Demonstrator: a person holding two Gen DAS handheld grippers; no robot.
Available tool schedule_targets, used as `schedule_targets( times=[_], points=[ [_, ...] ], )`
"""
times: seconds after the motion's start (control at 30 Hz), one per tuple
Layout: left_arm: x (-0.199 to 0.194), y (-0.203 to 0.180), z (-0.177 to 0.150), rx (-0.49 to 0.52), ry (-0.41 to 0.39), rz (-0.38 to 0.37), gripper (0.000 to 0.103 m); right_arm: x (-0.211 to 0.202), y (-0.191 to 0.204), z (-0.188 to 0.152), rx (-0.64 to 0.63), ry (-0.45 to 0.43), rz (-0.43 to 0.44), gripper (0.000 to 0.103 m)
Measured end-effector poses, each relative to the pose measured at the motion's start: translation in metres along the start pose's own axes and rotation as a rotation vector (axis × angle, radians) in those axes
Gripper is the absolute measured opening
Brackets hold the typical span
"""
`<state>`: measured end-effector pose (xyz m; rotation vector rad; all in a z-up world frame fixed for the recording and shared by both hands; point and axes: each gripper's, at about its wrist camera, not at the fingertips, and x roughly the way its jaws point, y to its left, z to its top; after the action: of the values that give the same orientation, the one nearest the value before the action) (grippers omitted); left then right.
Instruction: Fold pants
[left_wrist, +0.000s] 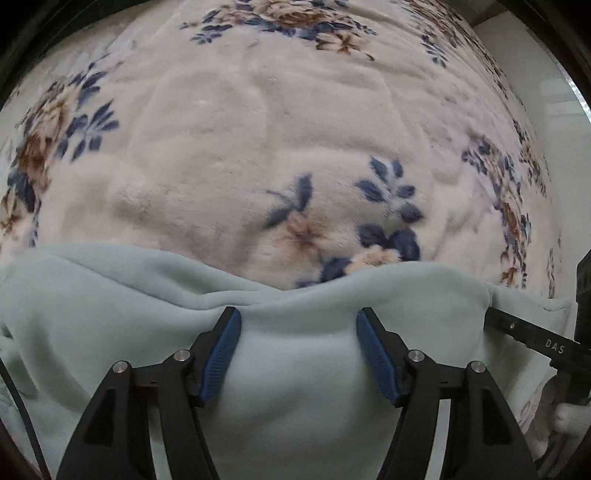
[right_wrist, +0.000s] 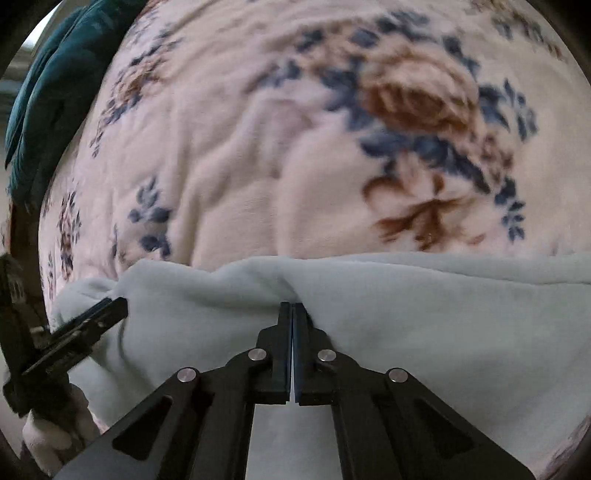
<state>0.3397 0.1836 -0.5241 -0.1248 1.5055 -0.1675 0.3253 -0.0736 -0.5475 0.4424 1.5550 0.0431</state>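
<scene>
Pants edge: one hand-held gripper apart, one clamped

On my left, the left hand-held gripper stands apart over the pale blue pants, pads touching no fabric; the pants lie on the floral blanket, their far edge just beyond my fingertips; on my right, the right hand-held gripper is together, clamped on a pinch of that edge; I judge the fold goes best if the left bites the same edge before either hand lifts, keeping the hem level.

Both wrist cameras look steeply down, close over the pale pants on the floral blanket, which both views share.
</scene>
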Motion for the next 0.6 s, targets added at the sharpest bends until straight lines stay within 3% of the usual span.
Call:
schedule_targets(
  times=[0.2,0.27,0.3,0.33,0.37,0.4,0.43,0.6],
  points=[
    [-0.012,-0.03,-0.002,0.016,-0.021,0.11,0.063,0.0,-0.003,0.0,-0.012,0.01,0.008,0.0],
    [-0.024,-0.058,-0.008,0.062,-0.042,0.115,0.063,-0.011,0.005,-0.001,-0.021,0.0,0.05,0.009],
    [-0.029,-0.075,-0.013,0.092,-0.048,0.128,0.063,-0.022,0.002,-0.005,-0.022,-0.023,0.077,0.025],
    [-0.034,-0.092,-0.019,0.12,-0.051,0.144,0.063,-0.038,-0.003,-0.012,-0.025,-0.077,0.1,0.052],
    [-0.037,-0.114,-0.028,0.149,-0.052,0.154,0.064,-0.051,-0.011,-0.017,-0.026,-0.117,0.114,0.07],
    [-0.035,-0.13,-0.031,0.163,-0.046,0.158,0.075,-0.063,-0.021,-0.022,-0.022,-0.153,0.121,0.097],
    [-0.034,-0.149,-0.039,0.177,-0.033,0.155,0.088,-0.077,-0.039,-0.029,-0.004,-0.196,0.122,0.098],
    [-0.021,-0.218,-0.077,0.23,-0.004,0.138,0.097,-0.127,-0.153,-0.061,0.193,-0.263,0.088,0.098]
  ],
)
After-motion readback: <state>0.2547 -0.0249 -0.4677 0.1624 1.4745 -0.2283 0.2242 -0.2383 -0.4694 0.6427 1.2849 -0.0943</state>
